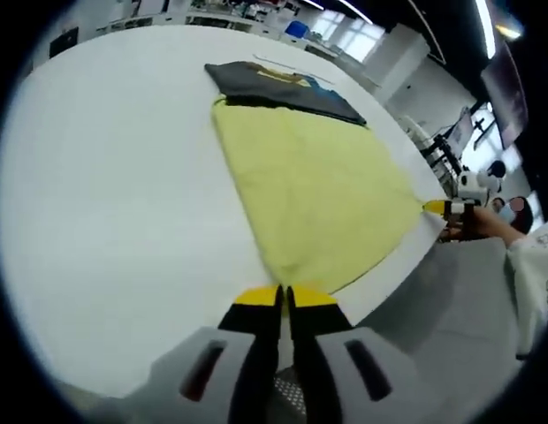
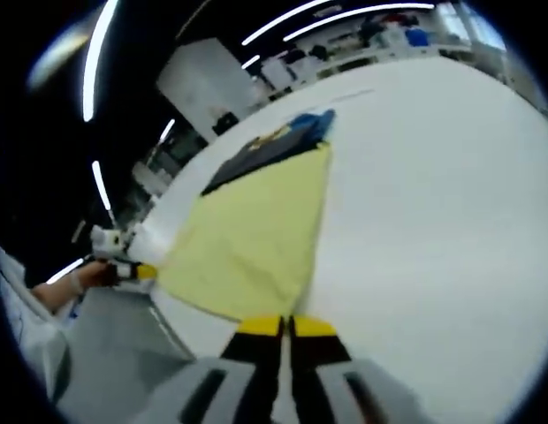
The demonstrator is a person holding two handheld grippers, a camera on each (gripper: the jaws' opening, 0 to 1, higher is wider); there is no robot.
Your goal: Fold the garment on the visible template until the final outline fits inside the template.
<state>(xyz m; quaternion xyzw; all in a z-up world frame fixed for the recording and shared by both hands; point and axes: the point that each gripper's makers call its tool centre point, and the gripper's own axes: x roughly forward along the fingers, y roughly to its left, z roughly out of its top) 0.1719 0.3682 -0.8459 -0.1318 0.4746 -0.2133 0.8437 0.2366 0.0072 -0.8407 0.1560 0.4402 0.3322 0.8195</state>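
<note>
A pale yellow garment lies spread on the white table, tapering toward me. At its far end a dark grey piece with blue and yellow patches overlaps it. My left gripper is shut on the near corner of the yellow garment. In the right gripper view the yellow garment runs away from my right gripper, which is shut on its near corner, and the dark grey piece lies beyond. The other gripper's yellow tips pinch the opposite corner at the table edge in each view.
The table edge runs close beside the garment's near side, with grey floor below. A person's hand and sleeve are at the right. Benches and shelves stand behind the table's far edge.
</note>
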